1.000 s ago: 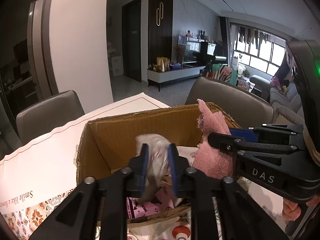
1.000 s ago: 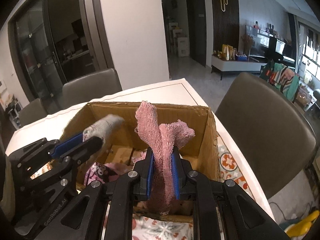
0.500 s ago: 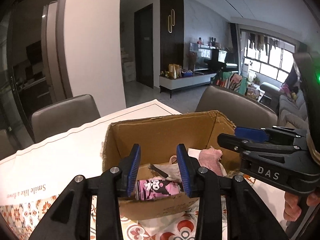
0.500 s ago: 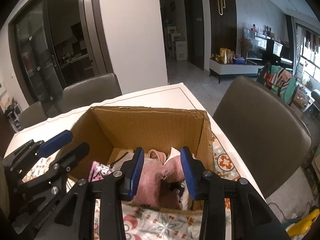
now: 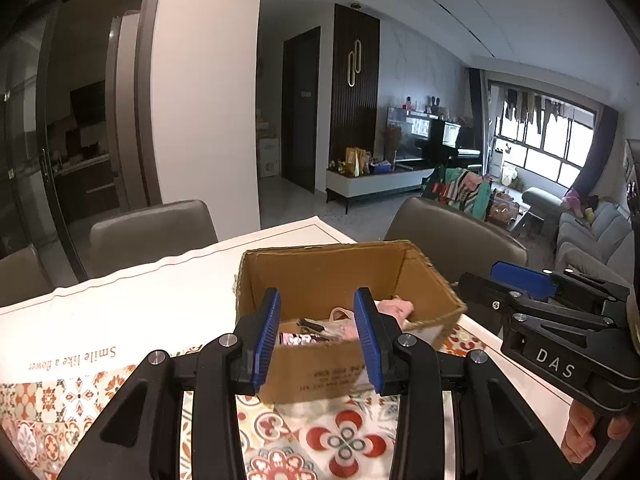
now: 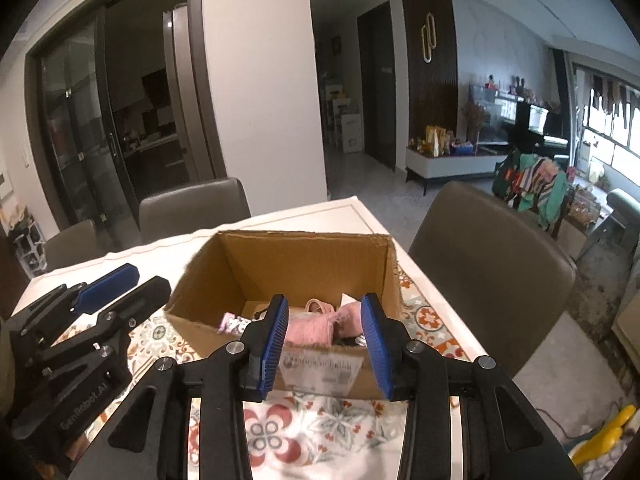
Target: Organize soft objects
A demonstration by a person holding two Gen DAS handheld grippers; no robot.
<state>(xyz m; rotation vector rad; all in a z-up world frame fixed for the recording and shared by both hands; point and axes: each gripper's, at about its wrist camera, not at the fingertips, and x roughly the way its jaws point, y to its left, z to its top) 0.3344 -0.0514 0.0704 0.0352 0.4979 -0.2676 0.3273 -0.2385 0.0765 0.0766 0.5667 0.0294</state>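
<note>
both my tools are out of the box, nothing held. my left tool (image 5: 316, 336) has its jaws apart with only air between the blue pads; they opened in the last moment, and nothing sits between them. my right tool (image 6: 326, 336) is the same, jaws apart, pads bare, also just opened, nothing pinched. each tool shows up in the other's view, off to the side and short of the box.

cardboard box (image 6: 280, 268) sits open-topped on the surface (image 5: 120, 304), on a patterned cloth (image 6: 280, 436) with red and orange tile prints. soft stuff lies down in the bottom of the box: a pink fuzzy cloth (image 6: 316, 326) toward the right side, a small pink and black printed piece (image 6: 234, 323) at the near left. from the left view the same pink cloth (image 5: 394, 307) lies by the right wall. there is something pale and something dark in there too, can't tell what.

grey chairs (image 6: 480, 240) stand around the surface, one just right of the box, others at the far edge. fingers of my right hand (image 5: 588, 436) show under the right tool's handle.
</note>
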